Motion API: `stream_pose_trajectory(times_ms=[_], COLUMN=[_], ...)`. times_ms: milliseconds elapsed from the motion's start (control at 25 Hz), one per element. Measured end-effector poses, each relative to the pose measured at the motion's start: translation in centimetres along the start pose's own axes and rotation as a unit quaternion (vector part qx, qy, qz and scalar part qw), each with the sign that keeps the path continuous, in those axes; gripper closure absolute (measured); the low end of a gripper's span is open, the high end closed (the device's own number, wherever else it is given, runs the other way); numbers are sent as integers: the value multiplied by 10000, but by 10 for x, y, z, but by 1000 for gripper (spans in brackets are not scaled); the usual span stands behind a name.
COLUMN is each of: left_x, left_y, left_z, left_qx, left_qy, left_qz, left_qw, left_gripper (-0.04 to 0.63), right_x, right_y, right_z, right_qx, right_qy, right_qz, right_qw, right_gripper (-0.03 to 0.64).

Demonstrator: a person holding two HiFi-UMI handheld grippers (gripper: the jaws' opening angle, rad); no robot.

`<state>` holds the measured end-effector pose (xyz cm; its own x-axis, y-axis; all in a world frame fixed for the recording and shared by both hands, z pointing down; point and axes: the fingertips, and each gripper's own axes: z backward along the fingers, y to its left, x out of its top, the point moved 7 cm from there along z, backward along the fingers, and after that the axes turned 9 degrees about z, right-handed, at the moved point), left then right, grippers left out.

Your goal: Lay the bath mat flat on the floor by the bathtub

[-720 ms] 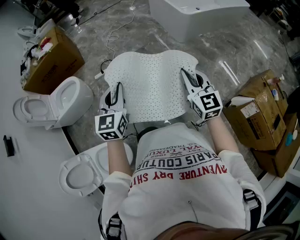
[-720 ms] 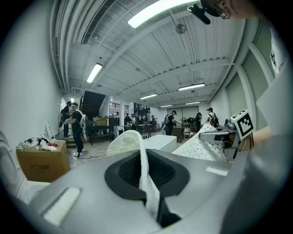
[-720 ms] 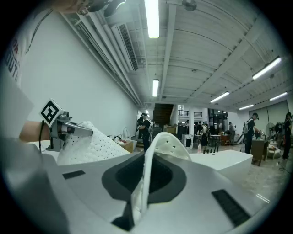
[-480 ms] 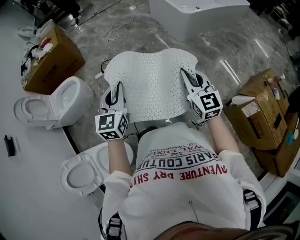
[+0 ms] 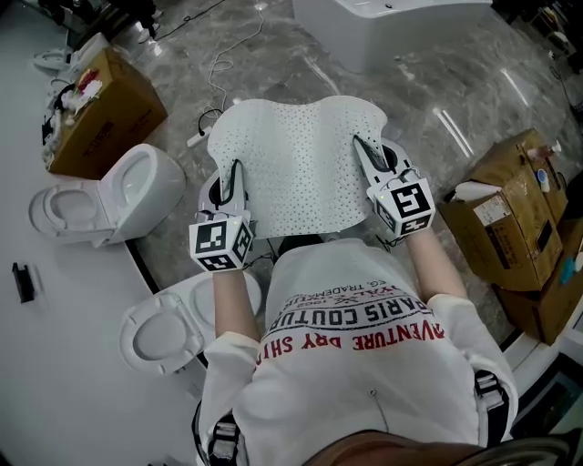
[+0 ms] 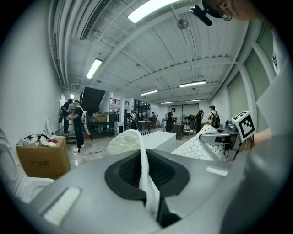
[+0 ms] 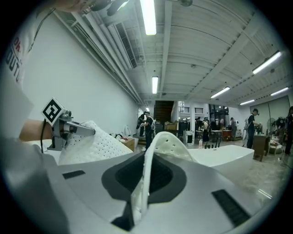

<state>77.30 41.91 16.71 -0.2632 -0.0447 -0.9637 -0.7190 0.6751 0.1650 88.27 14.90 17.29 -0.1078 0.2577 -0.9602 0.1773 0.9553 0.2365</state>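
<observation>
A white perforated bath mat [image 5: 296, 159] hangs spread out in the air in front of the person, held by its two side edges. My left gripper [image 5: 235, 175] is shut on the mat's left edge [image 6: 142, 169], which runs upright between the jaws. My right gripper [image 5: 363, 148] is shut on the right edge [image 7: 147, 173] the same way. Both grippers point nearly level, above the marble floor [image 5: 428, 100]. The white bathtub [image 5: 383, 27] stands ahead, beyond the mat's far edge, also seen as the tub [image 7: 224, 155] in the right gripper view.
Two white toilets [image 5: 105, 196] [image 5: 168, 328] stand at the left, with an open cardboard box [image 5: 100, 114] behind them. More cardboard boxes [image 5: 515, 214] sit at the right. A white cable [image 5: 219, 68] trails over the floor. People stand far off in the hall [image 6: 75, 121].
The whole head view has shifted slightly; the mat and both grippers sit a little to the right in the picture. The grips on the mat are unchanged.
</observation>
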Motion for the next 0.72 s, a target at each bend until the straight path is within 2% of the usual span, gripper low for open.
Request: stream_pose_trajectory(times_ms=[160,360,560,720], left_x=[-11,-23,-20,-8], left_y=[4,28,67,115], left_z=[-6,-16,-46,-79], left_qx=[92,310,378,353], left_qy=[189,389,361,299], left_qz=[151,402,679,782], left_qw=[9997,9980,9963,9959], left_gripper=[577,577,577,577], right_x=[-15,-23,-21,-14], right_y=[-4,-4,-10,-12], right_z=[-11,-44,-98,-159], right_qx=[70,334,526,559], right_qy=[248,521,665,729], right_qz=[-182,-254,-166,-140], right_qw=[9995,9978,9963,9957], right_gripper=[600,600,600,600])
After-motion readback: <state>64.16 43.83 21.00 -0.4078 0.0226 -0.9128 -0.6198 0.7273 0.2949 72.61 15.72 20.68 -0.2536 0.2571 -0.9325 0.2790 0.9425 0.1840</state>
